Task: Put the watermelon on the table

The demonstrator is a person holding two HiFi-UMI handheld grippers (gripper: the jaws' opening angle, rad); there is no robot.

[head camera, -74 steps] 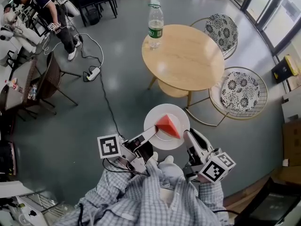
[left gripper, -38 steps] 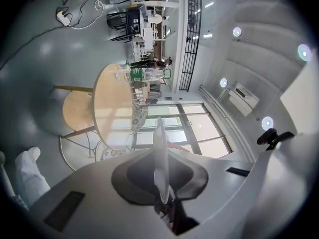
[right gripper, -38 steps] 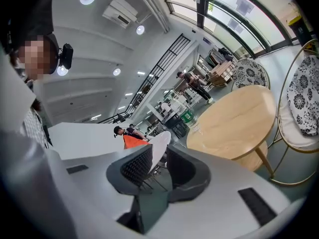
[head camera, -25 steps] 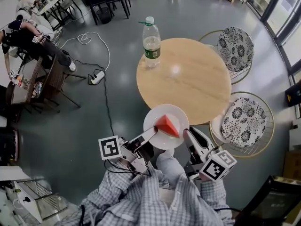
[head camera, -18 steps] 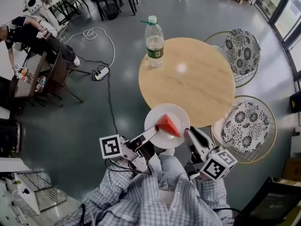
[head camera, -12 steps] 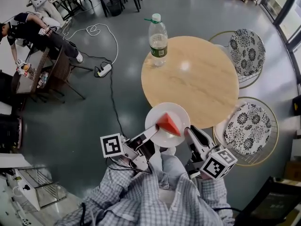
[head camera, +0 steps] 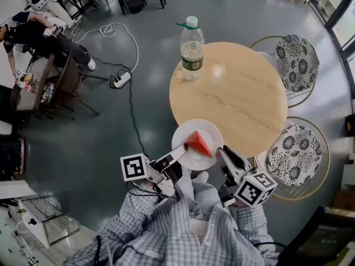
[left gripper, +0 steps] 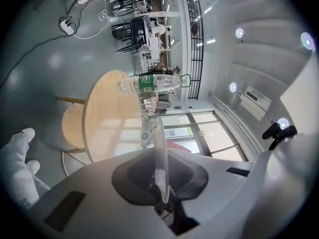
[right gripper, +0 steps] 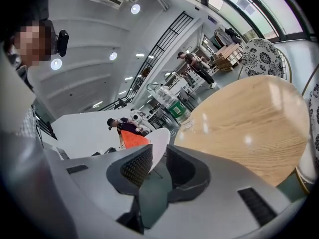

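**Head view.** Watermelon slice (head camera: 199,143) is carried on a white plate (head camera: 186,155), which is seen overlapping the near edge of the round wooden tabletop (head camera: 238,93). Seconds earlier, floor was shown between the two. A water bottle (head camera: 192,49) is stood at the tabletop's far edge.

**Left gripper view.** Left tool (left gripper: 162,180) is clenched on the plate's rim.

**Right gripper view.** Right tool (right gripper: 158,166) is kept released, with the plate's rim passed between its jaws and not pinched.

**Judgement.** The approach is judged nearly complete, and setting the plate down on the tabletop is left to do.
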